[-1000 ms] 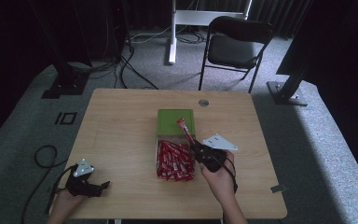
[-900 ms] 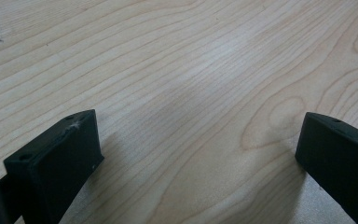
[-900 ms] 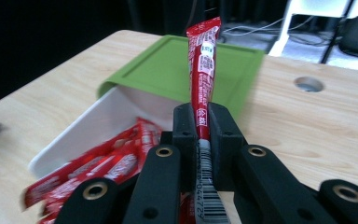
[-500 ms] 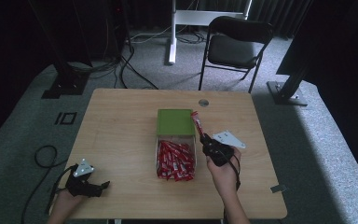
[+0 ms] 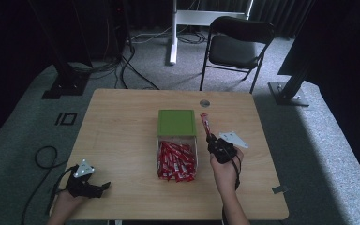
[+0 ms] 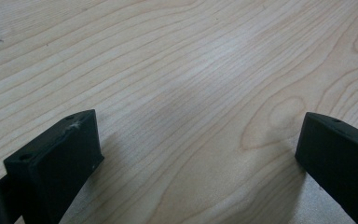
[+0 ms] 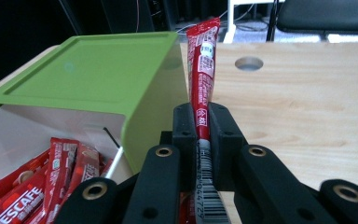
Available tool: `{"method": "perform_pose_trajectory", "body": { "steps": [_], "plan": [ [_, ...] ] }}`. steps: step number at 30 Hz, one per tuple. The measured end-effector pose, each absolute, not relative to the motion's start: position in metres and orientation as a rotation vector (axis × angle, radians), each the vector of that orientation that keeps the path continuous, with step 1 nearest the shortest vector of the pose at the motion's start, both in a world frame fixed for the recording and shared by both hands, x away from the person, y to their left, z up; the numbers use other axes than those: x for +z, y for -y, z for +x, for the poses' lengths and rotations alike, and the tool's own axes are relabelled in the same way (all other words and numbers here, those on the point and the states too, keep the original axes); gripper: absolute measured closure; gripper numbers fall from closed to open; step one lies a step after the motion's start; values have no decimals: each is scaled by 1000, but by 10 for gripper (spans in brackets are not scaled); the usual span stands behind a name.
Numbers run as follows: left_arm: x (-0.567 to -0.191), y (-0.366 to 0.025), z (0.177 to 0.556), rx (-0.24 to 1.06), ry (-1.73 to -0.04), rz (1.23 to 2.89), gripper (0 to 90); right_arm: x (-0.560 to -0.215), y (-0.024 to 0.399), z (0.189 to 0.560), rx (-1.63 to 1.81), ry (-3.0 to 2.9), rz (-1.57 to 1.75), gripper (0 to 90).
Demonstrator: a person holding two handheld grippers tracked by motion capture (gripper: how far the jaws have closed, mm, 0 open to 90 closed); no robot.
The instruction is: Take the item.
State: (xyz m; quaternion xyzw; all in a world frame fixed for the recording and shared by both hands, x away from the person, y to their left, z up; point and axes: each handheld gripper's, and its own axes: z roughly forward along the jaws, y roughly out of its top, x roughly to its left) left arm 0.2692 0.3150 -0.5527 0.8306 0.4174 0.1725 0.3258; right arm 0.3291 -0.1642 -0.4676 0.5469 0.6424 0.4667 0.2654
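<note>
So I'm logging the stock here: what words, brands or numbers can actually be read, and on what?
"NESCAFE" – on a red sachet lying in the box.
"044729" – roughly, under the barcode on the red stick sachet clamped in the right tongs; the first digits are cut off.
White label and small print higher on that stick: too small to read.
Sachets in the high view: too blurred.

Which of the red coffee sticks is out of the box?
The single stick clamped in the right gripper, right of the green-lidded box; the other sticks lie inside.
</note>
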Motion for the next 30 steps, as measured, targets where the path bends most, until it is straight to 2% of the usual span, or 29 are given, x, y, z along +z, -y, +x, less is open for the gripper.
{"method": "perform_pose_trajectory", "body": {
  "steps": [30],
  "plan": [
    [-553, -315, 269, 452, -1093, 2178, 8, -543, 151, 359, 1146, -1830, 1666, 825]
  ]
}}
